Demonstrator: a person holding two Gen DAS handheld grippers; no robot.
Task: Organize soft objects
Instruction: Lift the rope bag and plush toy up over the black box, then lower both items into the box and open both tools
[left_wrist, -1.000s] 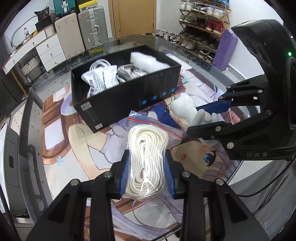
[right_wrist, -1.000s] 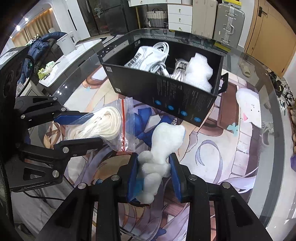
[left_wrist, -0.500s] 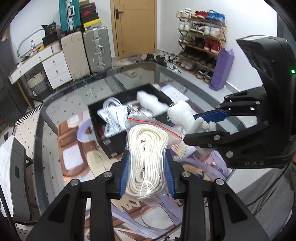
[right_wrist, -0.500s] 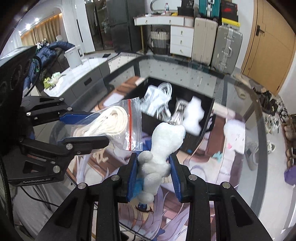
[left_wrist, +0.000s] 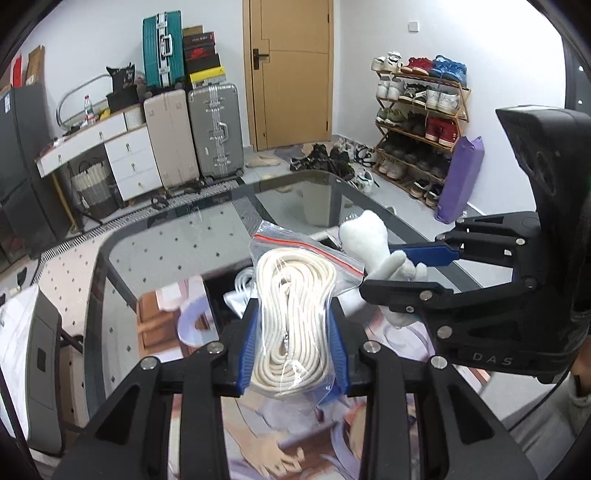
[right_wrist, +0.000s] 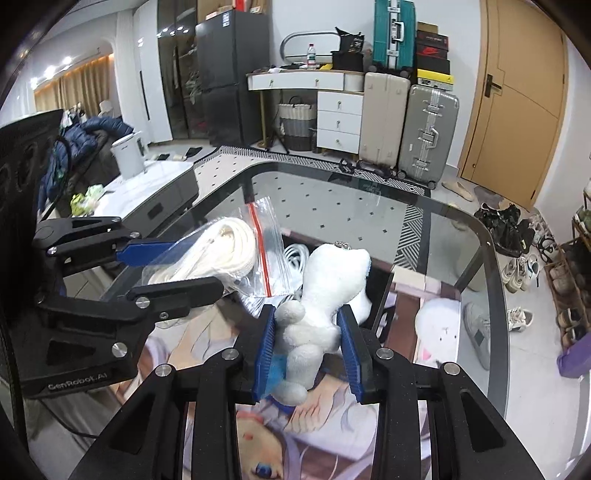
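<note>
My left gripper (left_wrist: 293, 332) is shut on a clear zip bag of coiled cream rope (left_wrist: 295, 310), held up above the glass table (left_wrist: 107, 251). Just to its right, my right gripper (right_wrist: 306, 332) is shut on a white plush toy (right_wrist: 332, 280) with a small metal chain on its head. Each gripper shows in the other's view: the right gripper (left_wrist: 391, 273) with the plush toy (left_wrist: 365, 236), and the left gripper (right_wrist: 195, 266) with the bag (right_wrist: 221, 251). The black box (right_wrist: 380, 280) lies below, mostly hidden; white cables (right_wrist: 295, 254) show inside.
A printed cartoon mat (left_wrist: 162, 314) covers the near part of the table. Beyond the table are suitcases (left_wrist: 214, 133), white drawers (left_wrist: 129, 158), a door and a shoe rack (left_wrist: 421, 122). A grey sleeve (left_wrist: 535, 435) is at lower right.
Both grippers have risen with the bag and the plush toy still held. The black box has dropped in view and is now mostly hidden behind them; more of the room shows.
</note>
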